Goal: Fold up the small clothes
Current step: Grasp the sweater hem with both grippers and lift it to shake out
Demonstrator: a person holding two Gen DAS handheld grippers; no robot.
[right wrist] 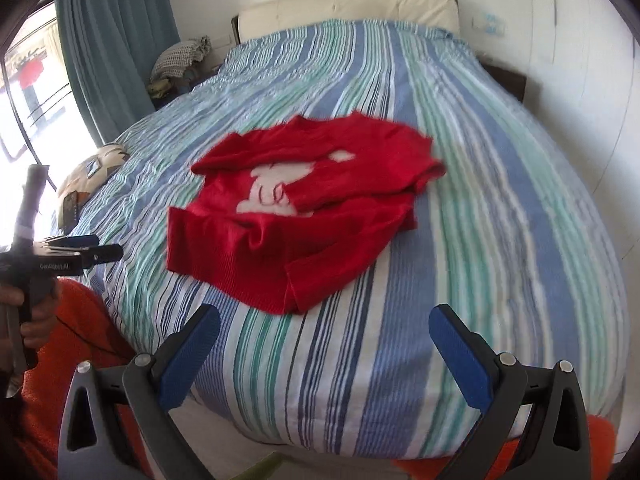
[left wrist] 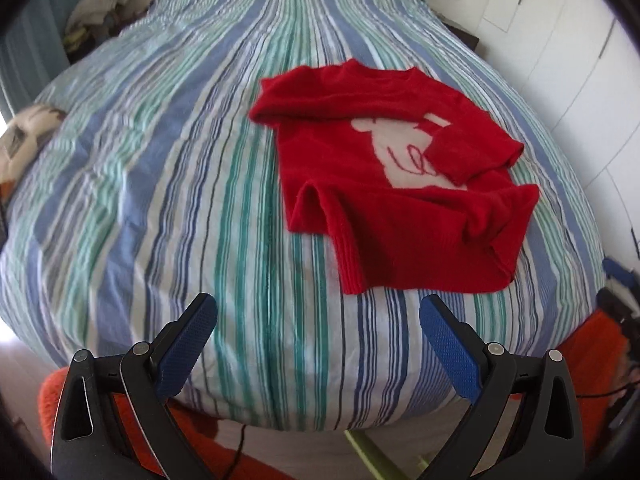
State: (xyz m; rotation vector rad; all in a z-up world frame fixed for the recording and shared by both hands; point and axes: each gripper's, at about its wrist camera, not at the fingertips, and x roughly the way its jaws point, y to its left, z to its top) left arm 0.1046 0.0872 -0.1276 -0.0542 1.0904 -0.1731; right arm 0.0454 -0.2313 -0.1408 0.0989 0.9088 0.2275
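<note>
Your left gripper point(left wrist: 318, 320) and right gripper point(right wrist: 324, 330) were both apart, holding nothing. The red sweater point(left wrist: 384, 184) lay on the bed point(left wrist: 168, 168) at about one o'clock from the left; its hem probably sat nearer that gripper.

Both wrist cameras look from the foot of the striped bed point(left wrist: 200, 200) toward its headboard point(right wrist: 348, 4), sharing the red sweater point(left wrist: 384, 184).

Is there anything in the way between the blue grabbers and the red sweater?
No, nothing visible. Only bare striped bedspread lies between the open left gripper and the red sweater, and likewise in front of the open right gripper. Neither gripper touches the sweater.
</note>
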